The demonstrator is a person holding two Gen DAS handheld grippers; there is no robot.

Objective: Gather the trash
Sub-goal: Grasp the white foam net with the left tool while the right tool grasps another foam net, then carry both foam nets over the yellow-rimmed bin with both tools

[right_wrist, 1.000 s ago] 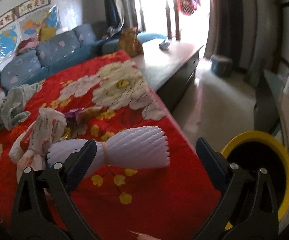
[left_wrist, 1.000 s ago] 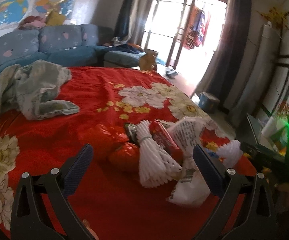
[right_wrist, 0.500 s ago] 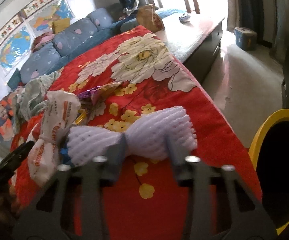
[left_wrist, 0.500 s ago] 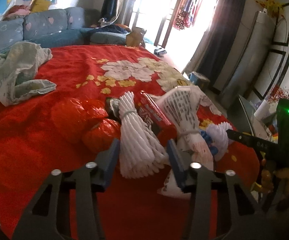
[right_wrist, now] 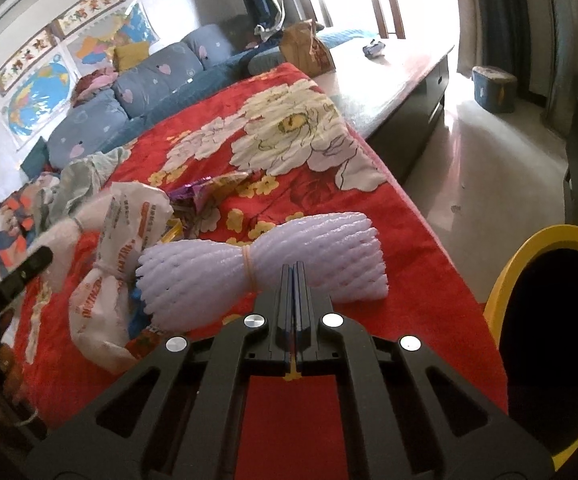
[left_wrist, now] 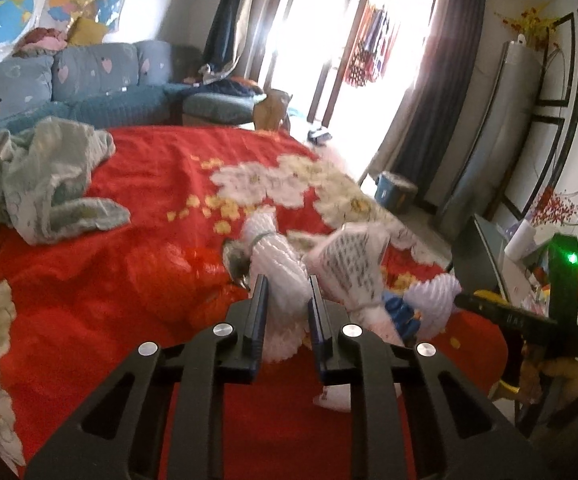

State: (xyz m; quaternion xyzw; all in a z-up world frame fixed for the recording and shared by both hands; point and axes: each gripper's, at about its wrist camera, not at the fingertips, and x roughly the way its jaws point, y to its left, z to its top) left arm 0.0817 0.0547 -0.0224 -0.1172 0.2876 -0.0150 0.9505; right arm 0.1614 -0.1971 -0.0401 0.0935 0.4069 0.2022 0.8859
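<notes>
My left gripper (left_wrist: 287, 294) is clamped on a white foam net bundle (left_wrist: 279, 264), pads pressing both its sides, in the trash heap near the right edge of the red floral bedspread (left_wrist: 129, 280). A knotted printed bag (left_wrist: 353, 264) sits just beside it. My right gripper (right_wrist: 294, 276) has its jaws clenched fully together, tips against the near side of a second foam net bundle (right_wrist: 289, 256) lying along the bedspread's edge; I cannot tell whether any foam is pinched. The yellow-rimmed bin (right_wrist: 529, 256) stands on the floor beside that edge.
</notes>
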